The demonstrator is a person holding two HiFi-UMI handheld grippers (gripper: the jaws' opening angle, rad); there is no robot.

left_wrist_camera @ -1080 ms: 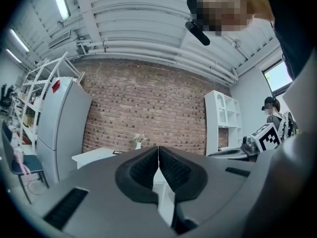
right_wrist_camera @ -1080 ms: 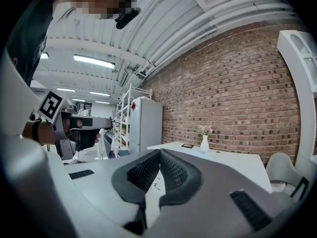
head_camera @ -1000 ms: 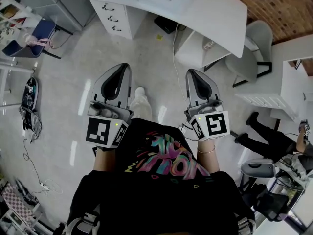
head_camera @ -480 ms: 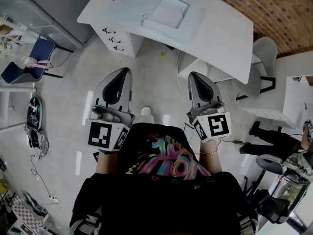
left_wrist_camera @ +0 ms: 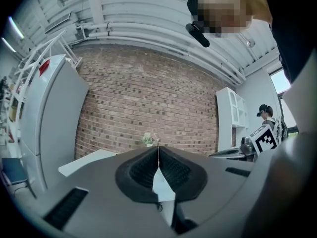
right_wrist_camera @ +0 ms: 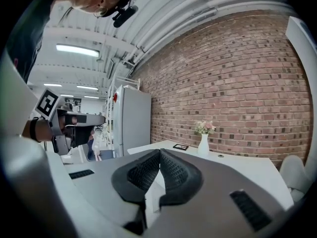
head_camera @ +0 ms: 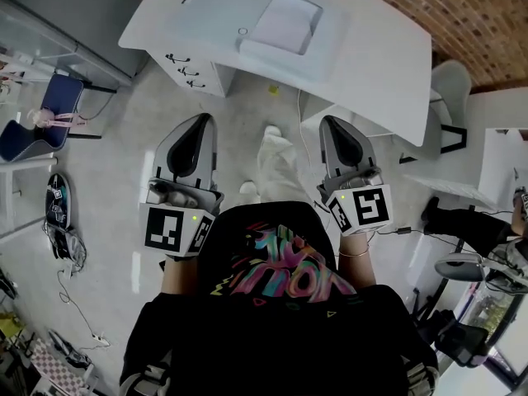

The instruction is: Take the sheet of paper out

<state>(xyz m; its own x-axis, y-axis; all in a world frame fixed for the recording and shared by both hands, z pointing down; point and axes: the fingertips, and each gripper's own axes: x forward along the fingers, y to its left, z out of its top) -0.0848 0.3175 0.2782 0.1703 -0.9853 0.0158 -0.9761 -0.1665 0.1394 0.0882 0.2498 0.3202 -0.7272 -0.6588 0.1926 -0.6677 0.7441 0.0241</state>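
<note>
A flat white sheet-like rectangle lies on the white desk ahead of me, well beyond both grippers. My left gripper is held level over the floor, jaws closed together with nothing between them. My right gripper is beside it, jaws likewise closed and empty. In the right gripper view the desk carries a white vase with flowers in front of a brick wall. The left gripper view shows only the desk's corner; the sheet is hidden in both gripper views.
A white drawer unit stands under the desk's left end and a grey chair at its right. A blue chair and cables lie at left. Another person's legs and white furniture are at right. A tall white fridge stands left of the desk.
I have walked toward the desk: it shows more fully and nearer in the head view. Both grippers moved along with me, still side by side and shut.
</note>
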